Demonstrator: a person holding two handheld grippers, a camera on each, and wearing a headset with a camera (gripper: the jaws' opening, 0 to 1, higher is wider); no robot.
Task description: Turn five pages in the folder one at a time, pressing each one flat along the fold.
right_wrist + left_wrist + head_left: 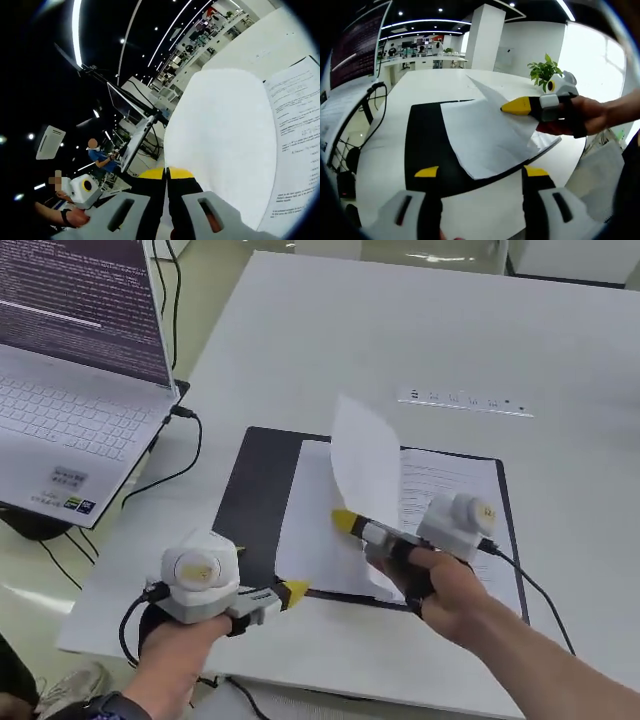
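Note:
A black folder (262, 490) lies open on the white table, with white pages (312, 530) on its left side and a printed page (450, 485) on the right. My right gripper (343, 522) is shut on the bottom edge of one white page (366, 455), which stands lifted and curved above the fold. From the right gripper view the lifted page (225, 135) rises from the closed yellow tips, with the printed page (295, 145) beside it. My left gripper (297, 591) hovers open near the folder's front edge (470, 185), with nothing between its yellow fingertips (426, 172).
An open white laptop (70, 390) sits at the left, its cables (170, 475) trailing towards the folder. A white power strip (465, 402) lies behind the folder. A potted plant (543, 73) stands at the far end of the table.

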